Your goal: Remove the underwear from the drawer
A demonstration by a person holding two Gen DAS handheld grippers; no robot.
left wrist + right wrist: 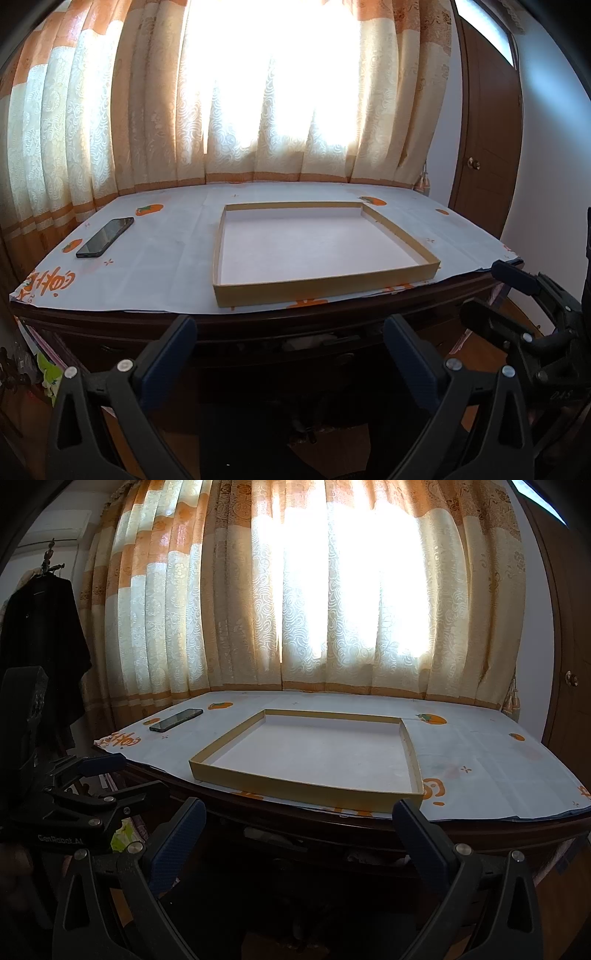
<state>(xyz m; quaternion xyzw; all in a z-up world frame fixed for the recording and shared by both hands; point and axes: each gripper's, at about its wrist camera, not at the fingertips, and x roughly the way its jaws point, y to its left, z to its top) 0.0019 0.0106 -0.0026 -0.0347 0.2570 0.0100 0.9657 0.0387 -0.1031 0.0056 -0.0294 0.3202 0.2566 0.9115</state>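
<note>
Table (258, 325) carries cloth (166, 266), tray (325, 286), phone (105, 237).

Place: home bedroom
Window: patterned orange-cream curtains (295, 590)
Door: brown wood, brass knob (473, 163)
Clothing: dark garment (44, 635) hung up
Worktop: persimmon-print cloth (155, 243)

Open left claw (290, 332) faces shallow tray (325, 284) on table (166, 273).

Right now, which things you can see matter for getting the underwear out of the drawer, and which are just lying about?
For the job:
- drawer under the table edge, pale cloth showing inside
- left tongs, open
- right tongs, open
- shallow cardboard tray, possibly the drop-off spot

Just lying about:
- phone
- curtain
- dark garment hanging
</note>
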